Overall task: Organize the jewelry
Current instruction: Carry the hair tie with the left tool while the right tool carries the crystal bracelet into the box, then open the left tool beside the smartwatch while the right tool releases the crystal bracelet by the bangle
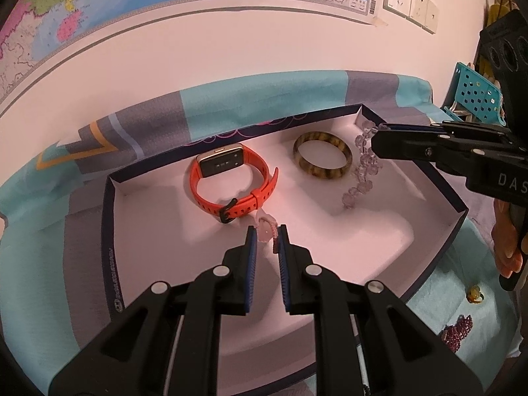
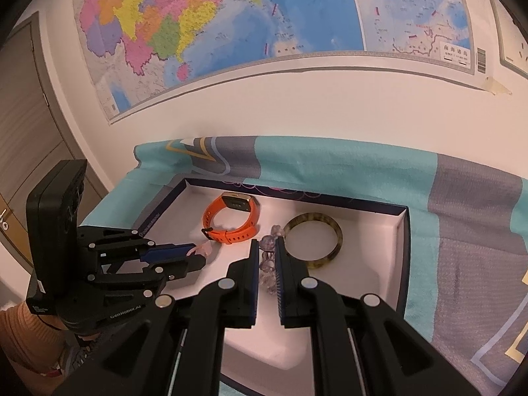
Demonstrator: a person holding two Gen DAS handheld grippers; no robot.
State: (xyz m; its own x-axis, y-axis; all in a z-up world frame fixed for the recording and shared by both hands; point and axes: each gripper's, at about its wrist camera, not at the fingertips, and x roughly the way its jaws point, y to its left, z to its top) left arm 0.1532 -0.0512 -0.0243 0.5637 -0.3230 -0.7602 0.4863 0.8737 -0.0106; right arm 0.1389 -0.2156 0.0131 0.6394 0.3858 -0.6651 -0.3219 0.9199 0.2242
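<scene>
The box [image 1: 439,178], dark-rimmed with a white inside, lies on a teal and grey cloth [image 1: 264,89] against the wall. Behind it hangs a map [image 2: 231,26]; wall sockets [image 1: 411,3] are to the right of it in the left wrist view.

Inside the box: 1 orange watch [image 1: 231,181] standing on its strap, 1 amber bangle [image 1: 322,159] lying flat to the right of it, apart from it. The left gripper [image 1: 266,232] is nearly closed on 1 small pink pendant [image 1: 266,229], low over the box floor, just in front of the watch buckle. The right gripper [image 2: 267,247] is nearly closed on 1 clear bead bracelet [image 1: 361,168], which hangs down from the tips, its lower end at the floor just beside the bangle.

Outside the box, on the cloth at the right in the left wrist view: 1 small gold ring [image 1: 475,293] and 1 dark red bead piece [image 1: 457,331], well apart from the grippers. A teal perforated basket [image 1: 477,94] stands past the box corner. Nothing blocks the watch or bangle.
</scene>
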